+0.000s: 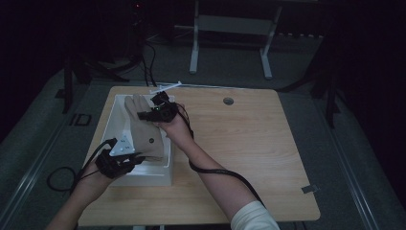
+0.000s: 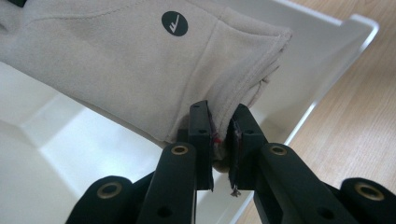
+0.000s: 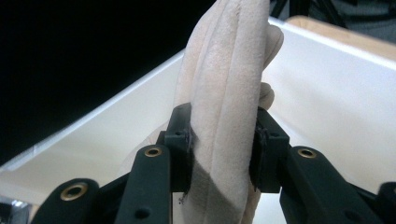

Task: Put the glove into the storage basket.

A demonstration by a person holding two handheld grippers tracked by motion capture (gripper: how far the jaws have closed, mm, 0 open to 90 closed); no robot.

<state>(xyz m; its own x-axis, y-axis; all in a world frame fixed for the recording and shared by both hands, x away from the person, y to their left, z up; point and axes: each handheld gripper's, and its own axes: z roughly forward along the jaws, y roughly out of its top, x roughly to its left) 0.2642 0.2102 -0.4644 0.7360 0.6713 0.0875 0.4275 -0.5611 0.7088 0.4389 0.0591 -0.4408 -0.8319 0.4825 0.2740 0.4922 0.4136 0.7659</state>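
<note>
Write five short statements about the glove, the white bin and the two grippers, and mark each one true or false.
1. The left gripper is shut on the cuff end of the beige glove. True.
2. The right gripper hangs open, clear of the glove. False: its jaws clamp the glove's finger end from both sides.
3. The glove is held over the white bin. True.
4. The bin stands at the right edge of the wooden table. False: in the high view it stands along the left edge.
5. The glove bears a red square patch. False: it bears a round black mark with a light sign.
</note>
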